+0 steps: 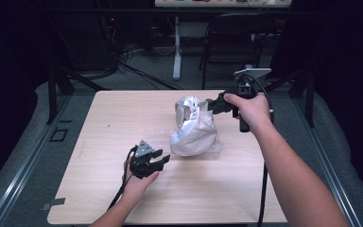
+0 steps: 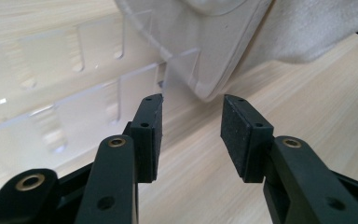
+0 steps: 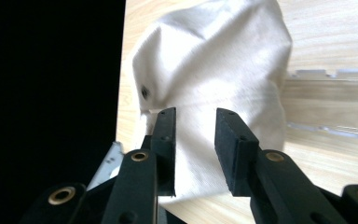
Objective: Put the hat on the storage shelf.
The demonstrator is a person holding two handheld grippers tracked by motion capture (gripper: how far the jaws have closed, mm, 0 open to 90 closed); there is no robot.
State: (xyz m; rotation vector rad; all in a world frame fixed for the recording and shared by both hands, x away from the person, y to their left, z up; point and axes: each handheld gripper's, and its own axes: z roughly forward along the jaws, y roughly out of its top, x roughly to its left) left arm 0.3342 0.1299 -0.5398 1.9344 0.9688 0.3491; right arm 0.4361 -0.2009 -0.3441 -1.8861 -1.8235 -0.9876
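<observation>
Both grippers, left (image 1: 163,158) and right (image 1: 211,105), gape empty beside white cloth (image 1: 196,127) hiding most of a clear box (image 2: 65,84).

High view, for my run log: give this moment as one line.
left gripper: open, near clear tray | right gripper: open, at cloth bag | bag: on table, over tray

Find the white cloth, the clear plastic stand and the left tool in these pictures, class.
cloth (image 1: 196,130), high view, on the middle of its bunched body.
stand (image 3: 326,100), right gripper view, on its flat clear panel.
left tool (image 1: 159,158), high view, between its two open tips.
</observation>
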